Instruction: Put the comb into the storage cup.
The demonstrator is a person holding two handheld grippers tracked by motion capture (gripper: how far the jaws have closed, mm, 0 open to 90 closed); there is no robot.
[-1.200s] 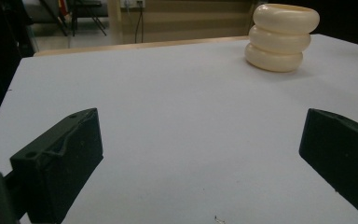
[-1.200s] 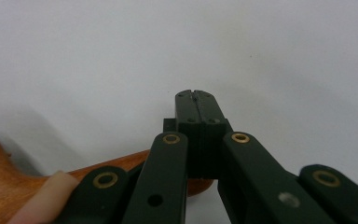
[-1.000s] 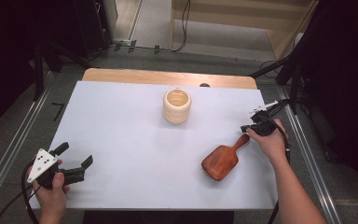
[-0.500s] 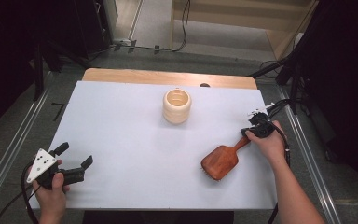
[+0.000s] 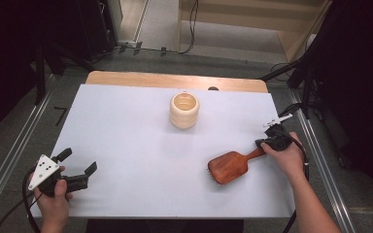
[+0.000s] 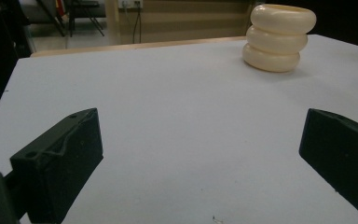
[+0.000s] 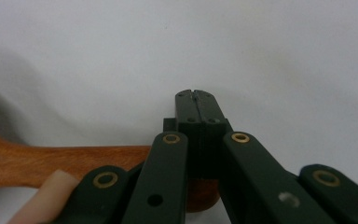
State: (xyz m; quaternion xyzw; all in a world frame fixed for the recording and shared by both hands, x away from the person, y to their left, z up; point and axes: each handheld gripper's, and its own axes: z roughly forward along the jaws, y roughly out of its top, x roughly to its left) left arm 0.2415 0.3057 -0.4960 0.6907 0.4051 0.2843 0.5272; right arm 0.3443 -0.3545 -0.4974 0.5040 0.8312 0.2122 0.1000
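A brown wooden hairbrush [image 5: 230, 166] lies bristles down on the white table at the right, its handle pointing right and away. My right gripper [image 5: 268, 141] sits over the handle's end. In the right gripper view its jaws [image 7: 196, 100] meet tip to tip with nothing between them. The handle [image 7: 65, 161] runs under the gripper's arms, and a fingertip rests against it. A cream ribbed pot [image 5: 184, 110] stands upright at the table's middle back, also ahead in the left gripper view [image 6: 279, 37]. My left gripper [image 5: 77, 161] rests at the near left corner, open and empty [image 6: 200, 140].
The white tabletop [image 5: 126, 136] has a wooden strip [image 5: 175, 80] along its far edge. Metal rails [image 5: 9, 155] run down both sides of the table. Cables lie on the floor behind it.
My right hand has shifted slightly toward me along the brush handle. The brush, the pot and the left gripper stay where they were.
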